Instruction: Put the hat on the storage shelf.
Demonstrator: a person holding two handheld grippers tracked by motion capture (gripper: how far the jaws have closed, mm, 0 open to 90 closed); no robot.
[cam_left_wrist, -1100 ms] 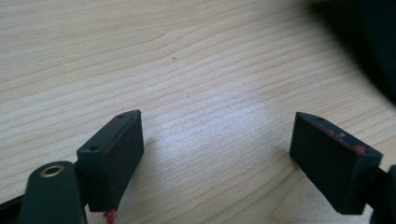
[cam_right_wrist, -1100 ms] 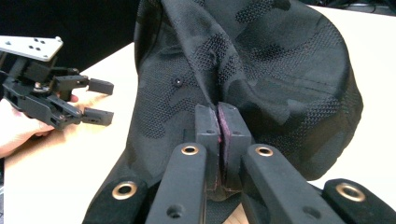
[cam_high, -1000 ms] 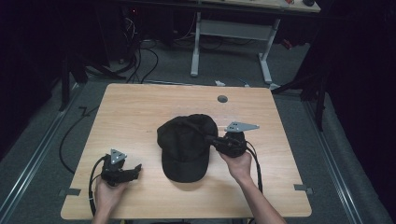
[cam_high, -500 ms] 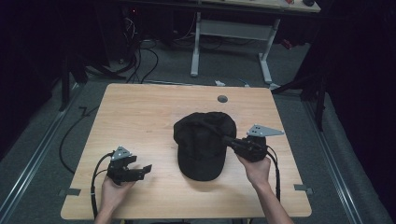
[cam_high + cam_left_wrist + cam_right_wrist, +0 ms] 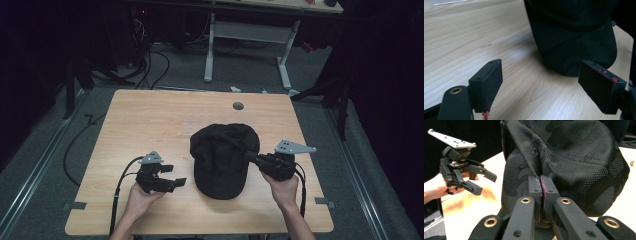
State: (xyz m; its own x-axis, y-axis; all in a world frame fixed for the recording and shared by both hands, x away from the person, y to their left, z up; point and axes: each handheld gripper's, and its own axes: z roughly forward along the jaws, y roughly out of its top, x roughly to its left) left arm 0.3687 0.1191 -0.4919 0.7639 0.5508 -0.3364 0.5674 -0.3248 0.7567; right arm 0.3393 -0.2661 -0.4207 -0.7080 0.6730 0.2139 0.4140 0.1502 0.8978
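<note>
Wooden table [image 5: 150, 120] holds a black cap [image 5: 222, 157], right gripper [image 5: 251, 157] clamped on its fabric, left gripper [image 5: 176, 175] spread apart just beside it.

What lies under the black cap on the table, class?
The cap rests on the bare wooden table; its brim lies flat on the wood. The right gripper pinches a fold of its crown. Whatever lies beneath the crown is covered by fabric.

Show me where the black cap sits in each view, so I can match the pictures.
High view: cap right of the table's centre, right gripper pinching its side.
Left gripper view: cap at top right, beyond the open jaws.
Right gripper view: cap across the middle, its fabric clamped between the jaws.
Shared landmark: the light wooden table.
</note>
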